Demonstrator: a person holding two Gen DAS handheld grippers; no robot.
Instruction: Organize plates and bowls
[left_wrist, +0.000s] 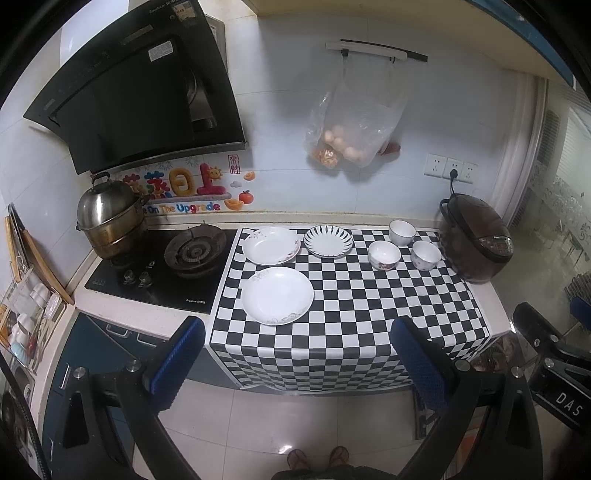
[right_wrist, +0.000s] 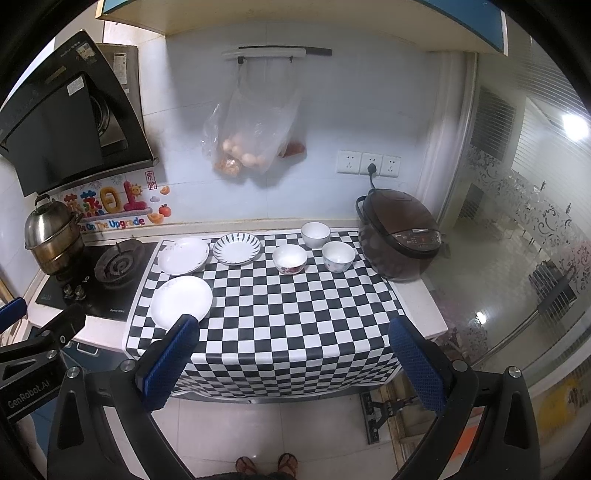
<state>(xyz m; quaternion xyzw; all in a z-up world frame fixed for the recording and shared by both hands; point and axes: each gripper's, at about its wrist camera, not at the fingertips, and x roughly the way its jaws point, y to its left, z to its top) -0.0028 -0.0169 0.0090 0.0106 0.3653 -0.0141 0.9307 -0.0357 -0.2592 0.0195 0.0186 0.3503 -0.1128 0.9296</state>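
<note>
Plates (left_wrist: 277, 295) sit toward the surface's left edge, two at the back, one nearer me; three bowls (left_wrist: 384, 254) cluster at the back right beside the cooker (left_wrist: 476, 240). Nothing is stacked yet, so I judge this the start. My left jaws (left_wrist: 295, 354) and right jaws (right_wrist: 295, 350) both gape wide, empty, short of the front edge. Next: reach for the near plate. The cloth's (left_wrist: 351, 314) middle offers free room.

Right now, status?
Both tongs, left and right, open, empty, short of counter. Three plates, three bowls unstacked. Nothing blocking.
</note>
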